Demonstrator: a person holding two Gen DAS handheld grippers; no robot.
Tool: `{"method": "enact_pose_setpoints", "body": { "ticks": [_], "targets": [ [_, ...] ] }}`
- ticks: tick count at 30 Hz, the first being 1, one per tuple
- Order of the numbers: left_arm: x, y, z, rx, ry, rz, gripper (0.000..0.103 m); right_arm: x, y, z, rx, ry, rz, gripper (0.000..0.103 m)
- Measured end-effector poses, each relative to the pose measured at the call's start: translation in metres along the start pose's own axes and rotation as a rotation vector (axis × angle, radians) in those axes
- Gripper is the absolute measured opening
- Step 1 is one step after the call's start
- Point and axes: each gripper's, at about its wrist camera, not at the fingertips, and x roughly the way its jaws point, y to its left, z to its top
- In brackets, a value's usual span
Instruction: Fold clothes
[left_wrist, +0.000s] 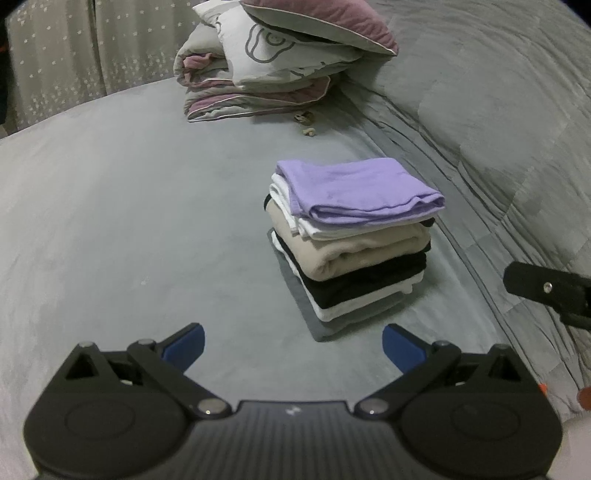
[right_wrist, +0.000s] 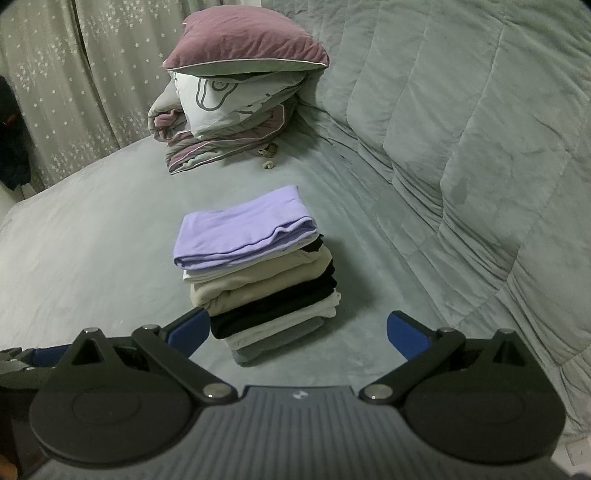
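Observation:
A stack of folded clothes (left_wrist: 351, 251) stands on the grey bed, with a lilac garment (left_wrist: 354, 188) on top and white, beige, black and grey layers below. In the right wrist view the same stack (right_wrist: 258, 280) sits just ahead, the lilac garment (right_wrist: 243, 232) on top. My left gripper (left_wrist: 293, 347) is open and empty, a little short of the stack and to its left. My right gripper (right_wrist: 297, 336) is open too, its left blue fingertip (right_wrist: 190, 330) close beside the stack's lower layers. Part of the right gripper (left_wrist: 546, 291) shows at the right edge of the left wrist view.
A pile of folded bedding with a mauve pillow (left_wrist: 280, 55) on top sits at the far end of the bed (left_wrist: 110, 221). Small beige items (right_wrist: 269, 155) lie beside it. A rumpled grey quilt (right_wrist: 461, 147) rises along the right. Star-patterned curtains (right_wrist: 74, 74) hang behind.

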Motion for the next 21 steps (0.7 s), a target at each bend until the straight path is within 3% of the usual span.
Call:
{"method": "enact_pose_setpoints", "body": {
  "ticks": [21],
  "targets": [
    [-0.006, 0.008, -0.004, 0.002, 0.0, 0.0, 0.103, -0.002, 0.012, -0.003, -0.003, -0.004, 0.0, 0.103]
  ]
}}
